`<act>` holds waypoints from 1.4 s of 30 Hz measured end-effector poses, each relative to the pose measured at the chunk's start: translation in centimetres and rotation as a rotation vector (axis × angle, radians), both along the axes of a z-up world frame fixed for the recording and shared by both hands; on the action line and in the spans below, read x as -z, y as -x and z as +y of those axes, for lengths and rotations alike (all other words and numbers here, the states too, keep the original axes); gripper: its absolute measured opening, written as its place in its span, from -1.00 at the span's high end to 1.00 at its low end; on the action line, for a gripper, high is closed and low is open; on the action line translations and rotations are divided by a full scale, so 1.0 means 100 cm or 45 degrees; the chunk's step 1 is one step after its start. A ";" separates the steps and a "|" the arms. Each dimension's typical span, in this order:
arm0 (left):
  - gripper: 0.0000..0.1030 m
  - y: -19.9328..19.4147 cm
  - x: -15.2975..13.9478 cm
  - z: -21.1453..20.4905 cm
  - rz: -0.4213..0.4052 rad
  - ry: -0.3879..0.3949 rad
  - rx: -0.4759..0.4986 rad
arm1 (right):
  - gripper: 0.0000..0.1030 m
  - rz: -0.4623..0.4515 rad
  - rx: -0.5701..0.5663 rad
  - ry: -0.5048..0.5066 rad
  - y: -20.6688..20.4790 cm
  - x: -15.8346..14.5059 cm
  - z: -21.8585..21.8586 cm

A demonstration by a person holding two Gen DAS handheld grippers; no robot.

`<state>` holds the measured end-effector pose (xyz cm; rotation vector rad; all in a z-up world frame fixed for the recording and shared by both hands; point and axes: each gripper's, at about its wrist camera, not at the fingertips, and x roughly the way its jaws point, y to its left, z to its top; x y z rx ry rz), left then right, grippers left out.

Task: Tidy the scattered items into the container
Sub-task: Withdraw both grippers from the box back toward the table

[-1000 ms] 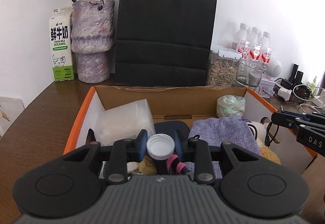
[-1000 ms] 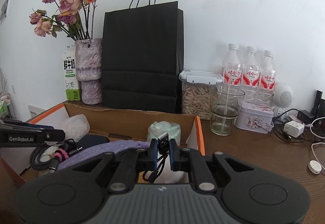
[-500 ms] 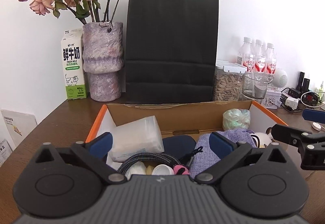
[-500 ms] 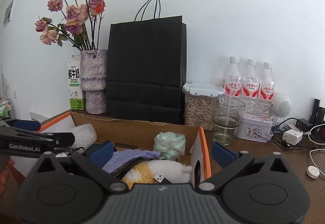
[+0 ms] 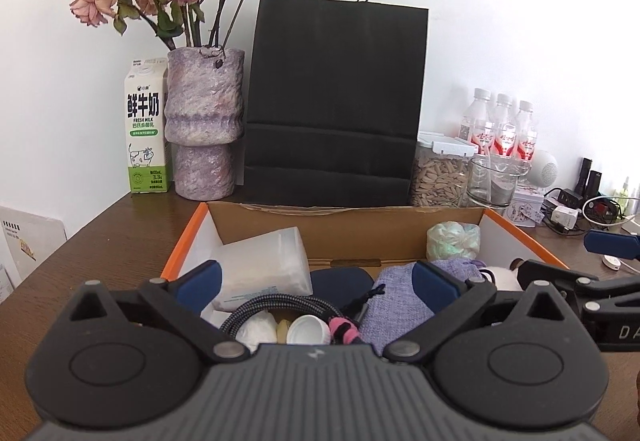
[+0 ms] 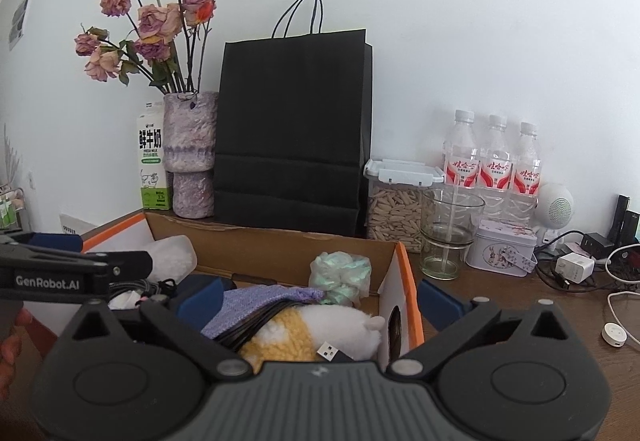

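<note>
I see left gripper point(image 5: 316, 281) spread wide, empty, above box point(image 5: 348, 219) | right gripper point(image 6: 320, 297) likewise agape over plush toy point(image 6: 320, 329) | white-capped bottle point(image 5: 308, 329) inside box

Left gripper point(image 5: 316, 277): jaws spread wide, blue pads far apart, nothing between them, held level facing forward. Right gripper point(image 6: 320, 295): likewise wide apart and empty (its fingers point(image 5: 560, 273) show at the right edge of the left wrist view). The two sit side by side.
</note>
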<state>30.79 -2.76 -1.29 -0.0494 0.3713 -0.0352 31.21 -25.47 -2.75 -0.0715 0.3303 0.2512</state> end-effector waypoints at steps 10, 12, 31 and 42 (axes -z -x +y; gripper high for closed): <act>-1.00 0.042 0.005 -0.009 -0.126 -0.083 0.007 | -1.00 0.007 0.026 -0.004 0.033 0.003 -0.006; -1.00 0.048 0.006 -0.010 -0.131 -0.087 0.004 | -1.00 0.017 0.030 -0.003 0.040 0.005 -0.006; -1.00 0.101 0.024 -0.016 -0.063 -0.160 0.028 | -1.00 0.142 0.037 0.013 0.092 0.034 -0.017; -1.00 0.099 0.032 -0.016 0.085 -0.161 0.050 | -1.00 0.265 0.034 0.025 0.090 0.046 -0.015</act>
